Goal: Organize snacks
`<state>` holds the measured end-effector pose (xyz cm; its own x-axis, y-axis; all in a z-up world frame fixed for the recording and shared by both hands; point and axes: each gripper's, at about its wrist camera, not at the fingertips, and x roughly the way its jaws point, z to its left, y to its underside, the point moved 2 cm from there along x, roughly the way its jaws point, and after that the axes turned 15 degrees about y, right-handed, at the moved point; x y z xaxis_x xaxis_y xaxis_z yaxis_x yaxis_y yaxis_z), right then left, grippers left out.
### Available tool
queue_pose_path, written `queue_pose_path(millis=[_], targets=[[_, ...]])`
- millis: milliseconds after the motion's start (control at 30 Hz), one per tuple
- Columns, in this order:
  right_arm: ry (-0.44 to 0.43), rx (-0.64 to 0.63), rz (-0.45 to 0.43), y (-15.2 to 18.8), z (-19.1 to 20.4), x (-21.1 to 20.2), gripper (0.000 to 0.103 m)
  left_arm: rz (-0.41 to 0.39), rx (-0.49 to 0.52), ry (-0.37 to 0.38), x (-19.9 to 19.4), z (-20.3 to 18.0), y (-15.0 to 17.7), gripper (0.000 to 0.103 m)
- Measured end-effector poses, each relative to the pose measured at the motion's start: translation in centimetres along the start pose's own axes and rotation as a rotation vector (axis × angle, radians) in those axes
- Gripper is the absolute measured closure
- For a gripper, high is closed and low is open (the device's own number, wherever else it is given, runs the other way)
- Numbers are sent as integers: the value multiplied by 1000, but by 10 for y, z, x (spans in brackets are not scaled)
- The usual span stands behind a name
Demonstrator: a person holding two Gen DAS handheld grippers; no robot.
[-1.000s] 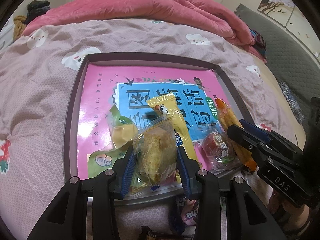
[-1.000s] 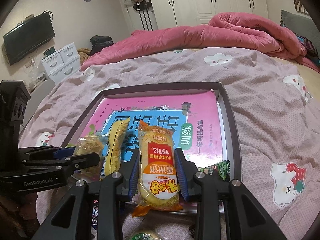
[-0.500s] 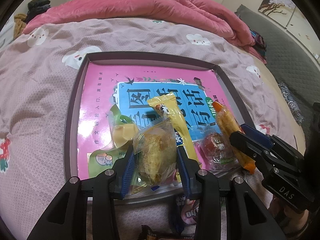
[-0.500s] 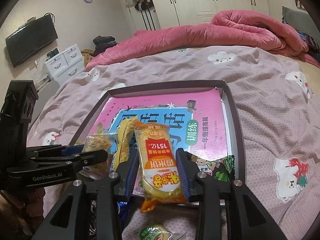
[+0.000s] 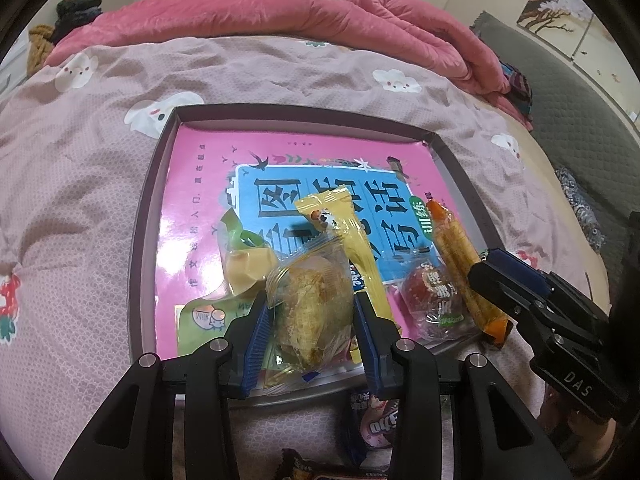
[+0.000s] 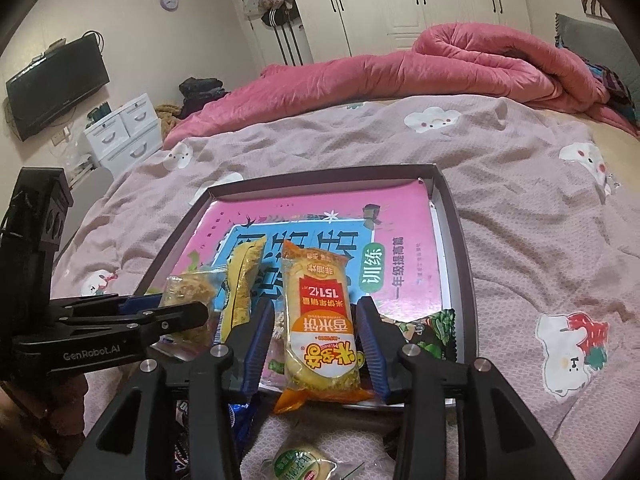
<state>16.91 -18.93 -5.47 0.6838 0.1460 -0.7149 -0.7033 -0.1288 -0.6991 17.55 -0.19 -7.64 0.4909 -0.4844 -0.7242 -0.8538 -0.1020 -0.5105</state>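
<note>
- On the bed sheet (image 5: pixel 80 208) nearest the cameras, snacks wait outside the box: a dark wrapper (image 5: pixel 374 420) under the left gripper, and a round green-labelled pack (image 6: pixel 300 460) under the right one.
- The left gripper (image 5: pixel 310 320) has its blue pads pressed against both sides of a clear-wrapped pastry (image 5: pixel 312 308), held at the near edge of the tray (image 5: pixel 144 240), seemingly to be set down in the row there.
- The right gripper (image 6: pixel 316 340) clamps a long orange rice-cracker pack (image 6: pixel 320 320) lengthwise, its lower end hanging over the tray's near rim, likely lined up for a slot beside the others.
- Packs crowd the near end of the tray: a green milk pouch (image 5: pixel 208 316), a yellow stick pack (image 5: pixel 352 240), and a red round sweet (image 5: pixel 436 296), which lies under the cracker pack.
- These neighbours leave little free room; either load could land on one of them.
- They rest on a pink and blue book cover (image 5: pixel 208 168) lining the tray floor, its far half bare.
- A dark green wrapper (image 6: pixel 436 332) sits at the tray's right near corner.
- Beyond, a rumpled pink quilt (image 6: pixel 460 60) lies across the bed; white wardrobes (image 6: pixel 400 0) and a wall-mounted TV (image 6: pixel 56 84) close the room.
</note>
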Motion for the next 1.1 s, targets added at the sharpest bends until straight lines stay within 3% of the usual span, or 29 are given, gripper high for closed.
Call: queue_pose_path(millis=[900, 1100], targets=[[-3, 3, -11, 3, -1, -12, 60, -29, 4, -11, -7, 5, -4, 59], [-3, 7, -19, 2, -2, -14, 60, -37, 6, -2, -12, 2, -5, 54]])
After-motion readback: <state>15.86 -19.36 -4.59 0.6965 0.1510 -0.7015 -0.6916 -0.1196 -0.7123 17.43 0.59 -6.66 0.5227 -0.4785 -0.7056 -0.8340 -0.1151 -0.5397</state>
